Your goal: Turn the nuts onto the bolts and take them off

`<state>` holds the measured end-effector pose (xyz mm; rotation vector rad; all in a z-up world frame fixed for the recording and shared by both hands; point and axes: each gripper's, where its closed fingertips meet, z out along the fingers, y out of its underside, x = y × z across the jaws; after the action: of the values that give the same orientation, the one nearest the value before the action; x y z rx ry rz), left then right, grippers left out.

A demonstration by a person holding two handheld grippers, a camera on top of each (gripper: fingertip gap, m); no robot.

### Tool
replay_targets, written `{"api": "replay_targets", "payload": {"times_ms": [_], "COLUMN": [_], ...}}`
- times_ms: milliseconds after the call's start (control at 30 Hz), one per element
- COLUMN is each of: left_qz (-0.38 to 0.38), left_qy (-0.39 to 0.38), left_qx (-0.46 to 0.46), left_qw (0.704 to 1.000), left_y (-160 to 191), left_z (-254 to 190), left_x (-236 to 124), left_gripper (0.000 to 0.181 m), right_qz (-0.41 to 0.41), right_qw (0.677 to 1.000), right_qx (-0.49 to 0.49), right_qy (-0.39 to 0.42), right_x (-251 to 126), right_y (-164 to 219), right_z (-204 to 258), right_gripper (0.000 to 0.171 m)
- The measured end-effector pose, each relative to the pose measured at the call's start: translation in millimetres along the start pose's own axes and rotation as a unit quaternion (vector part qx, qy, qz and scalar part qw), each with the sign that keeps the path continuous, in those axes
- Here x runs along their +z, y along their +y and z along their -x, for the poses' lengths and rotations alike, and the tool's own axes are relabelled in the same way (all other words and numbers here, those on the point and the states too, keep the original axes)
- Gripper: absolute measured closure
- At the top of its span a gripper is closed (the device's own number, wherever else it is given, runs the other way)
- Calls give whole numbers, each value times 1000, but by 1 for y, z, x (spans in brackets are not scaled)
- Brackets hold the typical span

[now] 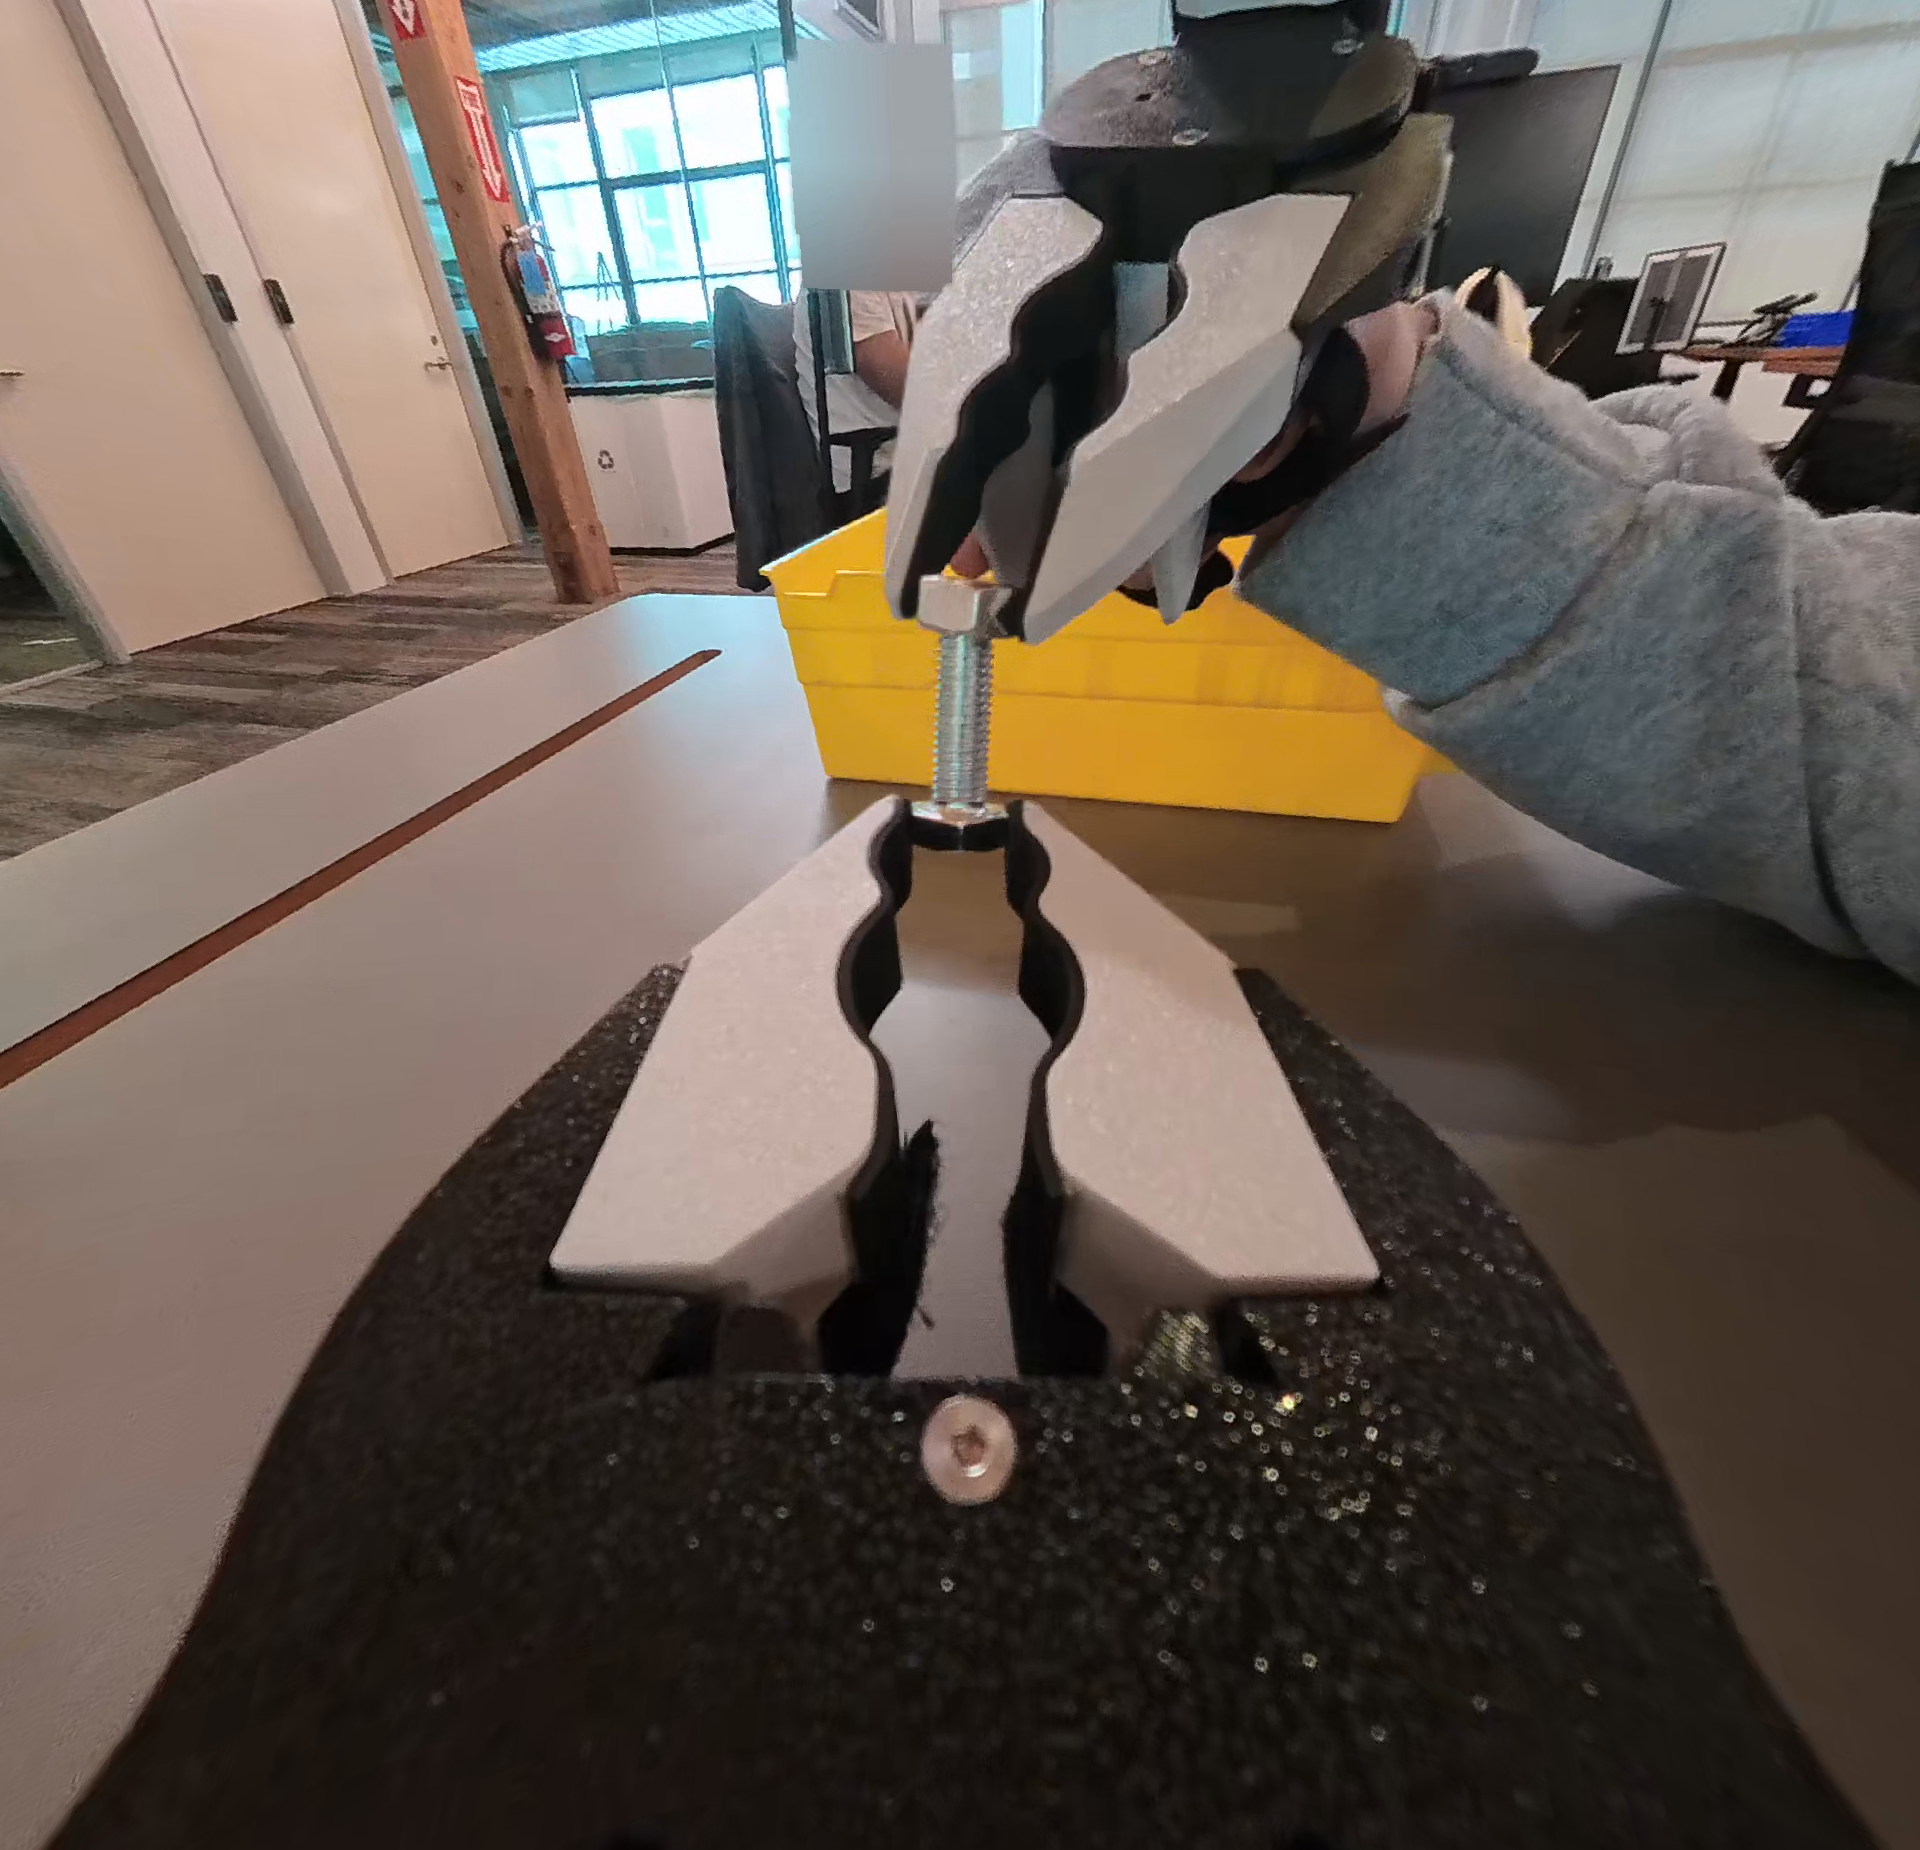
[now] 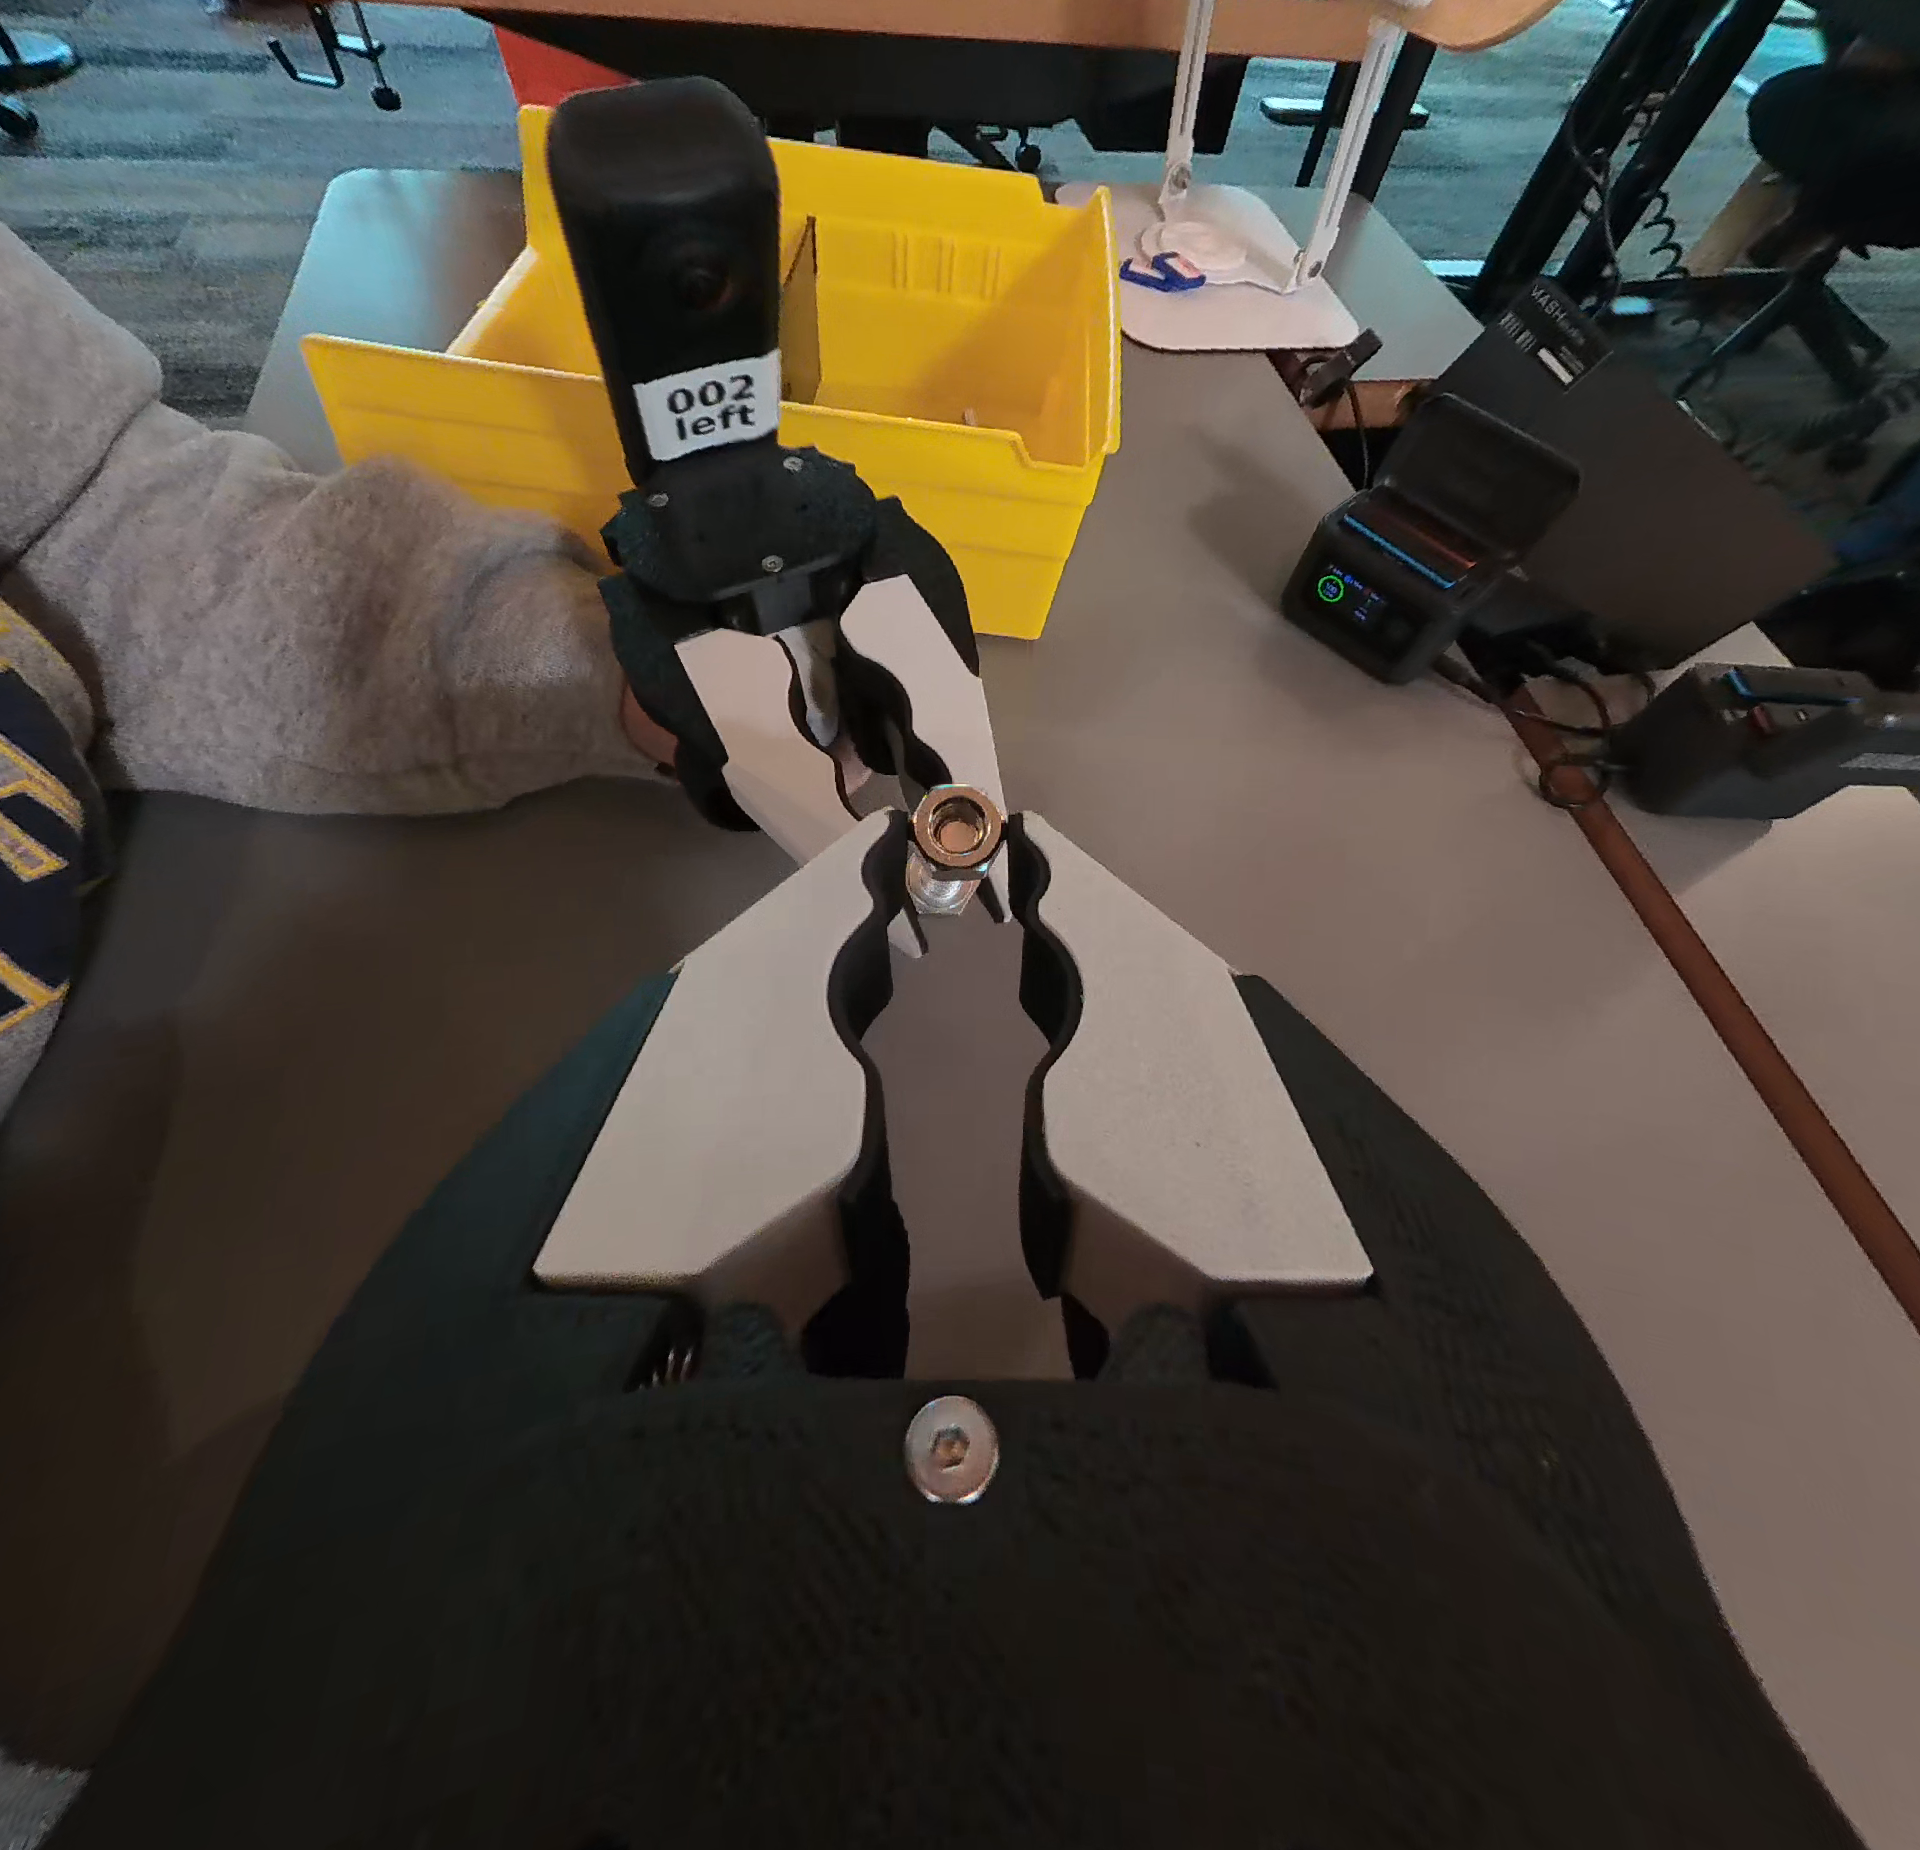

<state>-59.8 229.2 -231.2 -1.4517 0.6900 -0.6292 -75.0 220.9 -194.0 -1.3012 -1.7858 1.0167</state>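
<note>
Left wrist view alone shows bolt (image 1: 962, 720) threads below the nut (image 1: 954, 600).

Left wrist view: low over the table (image 1: 312, 969), level, facing the yellow bin (image 1: 1122, 720). Right wrist view: steeply downward from above. Shared up close: the upright bolt (image 1: 964, 709).

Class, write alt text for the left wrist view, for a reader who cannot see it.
A bolt stands upright, its head clamped by the left gripper at the bottom, while the right gripper reaches down and holds the nut at its top. Behind them a yellow bin sits on a grey table in an office.
</note>
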Motion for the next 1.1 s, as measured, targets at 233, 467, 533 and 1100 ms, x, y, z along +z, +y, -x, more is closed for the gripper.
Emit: {"api": "replay_targets", "payload": {"times_ms": [233, 467, 533, 1100], "left_qz": [-16, -23, -23, -9], "left_qy": [6, 8, 8, -129], "left_qx": [-18, -26, -26, 4], "left_qw": [1000, 999, 999, 992], "left_y": [-4, -6, -6, -7], "left_z": [-1, -1, -1, 26], "left_x": [-1, -1, -1, -6], "left_gripper": [166, 166, 166, 166], "right_qz": [1, -1, -1, 25], "right_qw": [1000, 1000, 1000, 983], "right_qx": [15, 15, 15, 148], "right_qy": [7, 13, 13, 108], "right_x": [1, 1, 1, 14], "right_y": [-4, -6, -6, -12], "right_z": [0, -1, -1, -23], "right_gripper": [154, 154, 153, 154]}}
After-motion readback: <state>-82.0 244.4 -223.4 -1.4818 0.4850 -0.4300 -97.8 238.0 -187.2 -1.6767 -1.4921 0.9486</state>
